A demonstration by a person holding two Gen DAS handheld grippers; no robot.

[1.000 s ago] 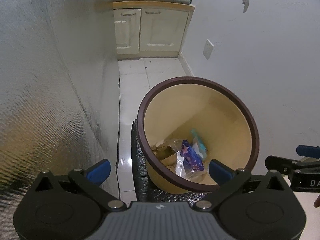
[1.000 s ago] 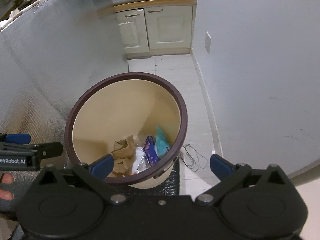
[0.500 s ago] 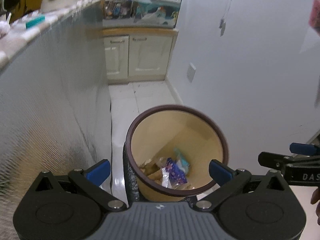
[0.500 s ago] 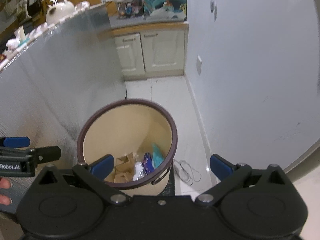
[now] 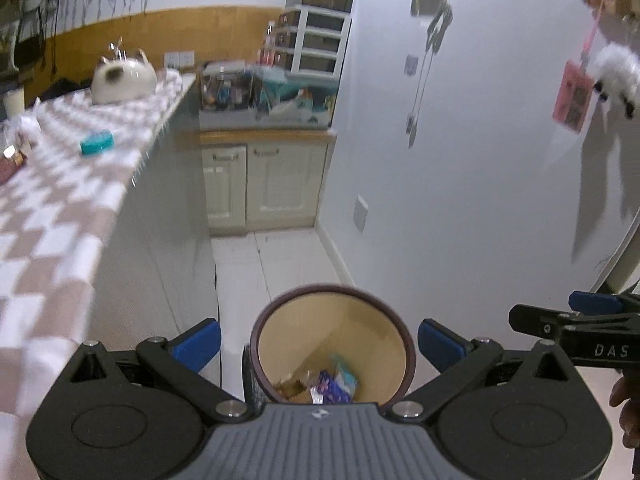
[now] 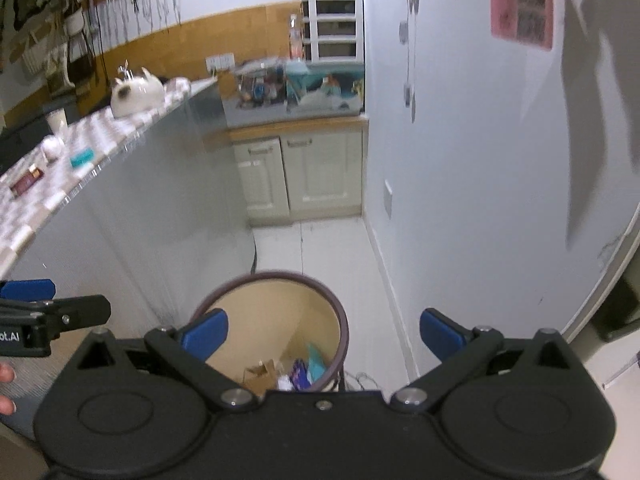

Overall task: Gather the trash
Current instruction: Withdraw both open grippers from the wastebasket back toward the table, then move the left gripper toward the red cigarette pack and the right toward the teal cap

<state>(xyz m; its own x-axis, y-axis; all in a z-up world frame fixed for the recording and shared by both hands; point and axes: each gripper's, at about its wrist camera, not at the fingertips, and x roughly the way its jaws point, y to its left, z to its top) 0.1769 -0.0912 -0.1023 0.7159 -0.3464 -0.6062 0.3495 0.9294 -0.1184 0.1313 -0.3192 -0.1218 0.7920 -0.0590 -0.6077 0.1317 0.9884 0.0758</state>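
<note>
A cream trash bin with a brown rim (image 5: 332, 293) stands on the floor below both grippers; it also shows in the right wrist view (image 6: 276, 278). Wrappers and brown paper (image 5: 320, 386) lie at its bottom (image 6: 280, 374). My left gripper (image 5: 318, 344) is open and empty, high above the bin. My right gripper (image 6: 322, 334) is open and empty, also high above it. Each gripper shows at the edge of the other's view, the right one (image 5: 576, 334) and the left one (image 6: 48, 318).
A counter with a checkered cloth (image 5: 60, 208) runs along the left, holding a teal box (image 5: 96, 142), a white cat-shaped pot (image 5: 122, 76) and small items (image 6: 28, 178). Cream cabinets (image 5: 264, 184) stand at the back. A white wall (image 5: 460, 200) is on the right.
Both grippers have risen well above the bin, which now looks smaller and lower in both views. The counter top has come into view. Both stay open and empty.
</note>
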